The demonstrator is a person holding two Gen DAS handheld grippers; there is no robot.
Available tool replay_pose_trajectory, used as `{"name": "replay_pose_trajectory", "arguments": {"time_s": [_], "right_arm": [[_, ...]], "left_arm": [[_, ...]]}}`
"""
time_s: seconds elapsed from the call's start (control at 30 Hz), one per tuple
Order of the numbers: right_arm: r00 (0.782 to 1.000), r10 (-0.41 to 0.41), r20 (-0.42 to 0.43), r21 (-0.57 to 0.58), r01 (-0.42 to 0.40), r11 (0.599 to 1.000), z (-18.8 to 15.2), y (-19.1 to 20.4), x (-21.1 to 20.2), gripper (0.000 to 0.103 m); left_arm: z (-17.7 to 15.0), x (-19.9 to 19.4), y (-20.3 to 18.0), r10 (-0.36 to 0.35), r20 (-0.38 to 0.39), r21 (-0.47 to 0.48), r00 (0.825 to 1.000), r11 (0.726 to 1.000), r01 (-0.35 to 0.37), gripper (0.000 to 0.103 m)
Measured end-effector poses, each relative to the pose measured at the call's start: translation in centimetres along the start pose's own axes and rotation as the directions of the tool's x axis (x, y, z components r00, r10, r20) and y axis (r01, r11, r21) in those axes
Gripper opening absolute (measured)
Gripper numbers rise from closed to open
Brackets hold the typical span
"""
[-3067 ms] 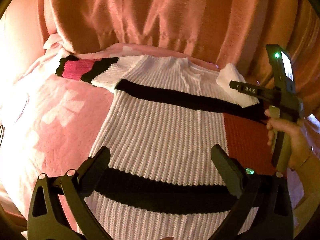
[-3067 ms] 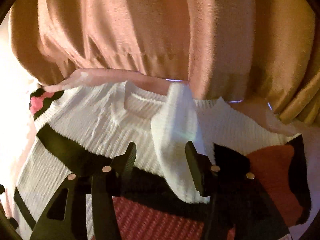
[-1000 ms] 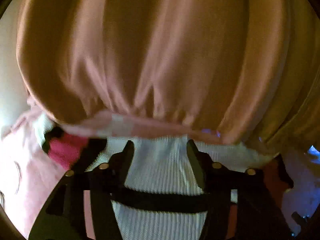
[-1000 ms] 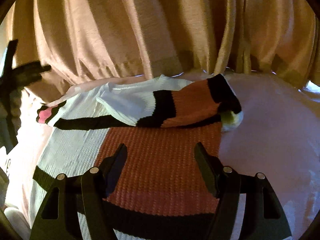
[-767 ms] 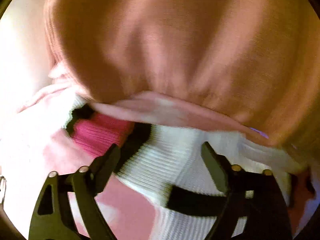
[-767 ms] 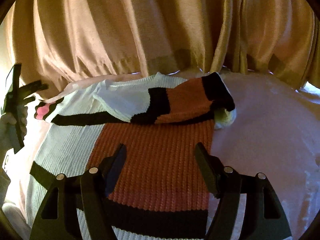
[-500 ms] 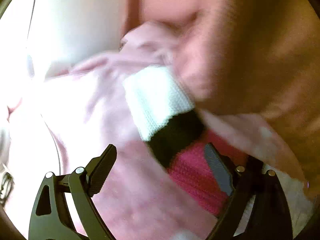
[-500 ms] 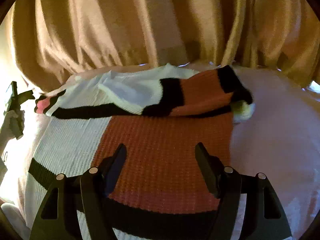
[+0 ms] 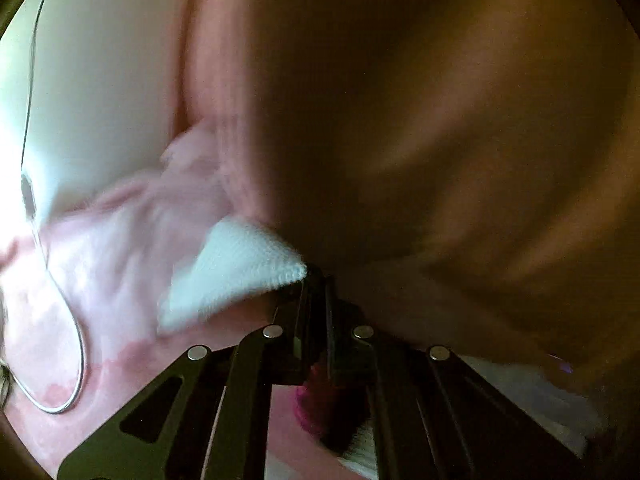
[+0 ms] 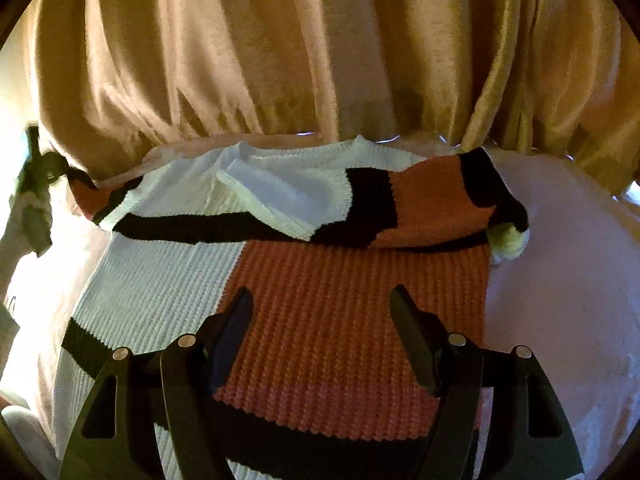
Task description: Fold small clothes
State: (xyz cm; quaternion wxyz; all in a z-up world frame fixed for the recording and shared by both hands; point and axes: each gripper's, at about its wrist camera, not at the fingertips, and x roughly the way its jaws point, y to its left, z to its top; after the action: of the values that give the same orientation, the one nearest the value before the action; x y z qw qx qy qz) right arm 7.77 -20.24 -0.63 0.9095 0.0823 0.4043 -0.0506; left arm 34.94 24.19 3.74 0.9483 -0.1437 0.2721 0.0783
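The left claw (image 9: 316, 300), its jaws just closed on the sweater's white cuff (image 9: 240, 268), could lose that thin pinch mid-fold, while the right claw (image 10: 320, 320) hovers open over the sweater (image 10: 352, 320).

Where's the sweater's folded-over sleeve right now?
Right wrist view: the folded sleeve lies across the sweater's upper chest, near the curtain, beyond the open right gripper.

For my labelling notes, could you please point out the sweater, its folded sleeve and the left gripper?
sweater (image 10: 352, 320): right wrist view, orange front panel.
folded sleeve (image 10: 432, 196): right wrist view, orange band across the chest.
left gripper (image 9: 316, 292): left wrist view, closed fingertips at the white cuff.
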Motion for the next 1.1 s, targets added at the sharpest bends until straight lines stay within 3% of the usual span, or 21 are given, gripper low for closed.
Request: {"name": "replay_pose_trajectory", "arguments": {"time_s": [0.07, 0.13, 0.27, 0.3, 0.33, 0.37, 0.43, 0.5, 0.57, 0.67, 0.8, 0.87, 0.93, 1.1], "right_arm": [[1.0, 0.001, 0.007, 0.017, -0.001, 1.0, -0.1, -0.6, -0.4, 0.069], [1.0, -0.002, 0.015, 0.035, 0.001, 0.999, -0.3, -1.3, -0.8, 0.069], [0.999, -0.027, 0.02, 0.056, 0.026, 0.998, -0.6, -3.3, -1.5, 0.071], [0.999, -0.046, 0.018, 0.058, 0.044, 0.997, -0.7, -4.1, -1.6, 0.072], [0.998, -0.063, 0.014, 0.057, 0.062, 0.996, -0.8, -4.8, -1.7, 0.072], [0.997, -0.071, 0.009, 0.058, 0.07, 0.996, -0.8, -5.3, -1.7, 0.072], [0.998, -0.07, 0.0, 0.063, 0.07, 0.996, -0.7, -6.7, -1.8, 0.072], [0.999, -0.051, -0.008, 0.054, 0.052, 0.997, 0.0, -7.5, -1.7, 0.073], [1.0, -0.015, -0.01, 0.036, 0.015, 0.999, 1.1, -7.4, -1.2, 0.073], [0.998, 0.057, -0.012, 0.022, -0.056, 0.998, 3.1, -6.2, 0.3, 0.075], [0.99, 0.14, -0.031, -0.054, -0.141, 0.988, 6.5, -1.0, 3.7, 0.075], [0.977, 0.2, -0.074, -0.083, -0.206, 0.975, 7.6, 1.8, 5.7, 0.076], [0.943, 0.297, -0.151, -0.047, -0.307, 0.95, 8.2, 4.2, 8.6, 0.076], [0.914, 0.295, -0.277, -0.065, -0.325, 0.944, 6.9, 8.8, 13.6, 0.075]], "left_arm": [[-0.2, -3.6, -4.7, -0.107, 0.035, 0.091, 0.994, 0.99, 0.103, 0.003], [-1.8, -7.2, -10.1, -0.216, 0.03, 0.207, 0.976, 0.957, 0.206, 0.004], [-9.0, -10.1, -19.4, -0.359, -0.128, 0.355, 0.925, 0.854, 0.38, 0.009], [-11.3, -9.8, -20.9, -0.352, -0.179, 0.383, 0.919, 0.835, 0.394, 0.019], [-13.6, -9.4, -22.0, -0.334, -0.229, 0.402, 0.914, 0.823, 0.401, 0.042], [-15.8, -9.1, -22.4, -0.317, -0.264, 0.409, 0.911, 0.818, 0.404, 0.052], [-19.2, -9.1, -22.6, -0.29, -0.301, 0.425, 0.908, 0.812, 0.4, 0.059], [-21.6, -9.6, -22.4, -0.241, -0.328, 0.442, 0.913, 0.816, 0.374, 0.063], [-22.9, -9.9, -20.6, -0.221, -0.36, 0.417, 0.906, 0.831, 0.368, 0.067], [-23.3, -11.1, -17.0, -0.206, -0.378, 0.328, 0.903, 0.882, 0.338, 0.072], [-23.1, -12.8, -14.1, -0.168, -0.357, 0.295, 0.919, 0.913, 0.282, 0.074], [-22.3, -12.9, -13.7, -0.172, -0.337, 0.291, 0.926, 0.916, 0.276, 0.076], [-21.7, -13.0, -13.2, -0.18, -0.324, 0.282, 0.929, 0.919, 0.277, 0.078], [-21.3, -12.7, -11.9, -0.187, -0.333, 0.267, 0.924, 0.921, 0.283, 0.078]]}}
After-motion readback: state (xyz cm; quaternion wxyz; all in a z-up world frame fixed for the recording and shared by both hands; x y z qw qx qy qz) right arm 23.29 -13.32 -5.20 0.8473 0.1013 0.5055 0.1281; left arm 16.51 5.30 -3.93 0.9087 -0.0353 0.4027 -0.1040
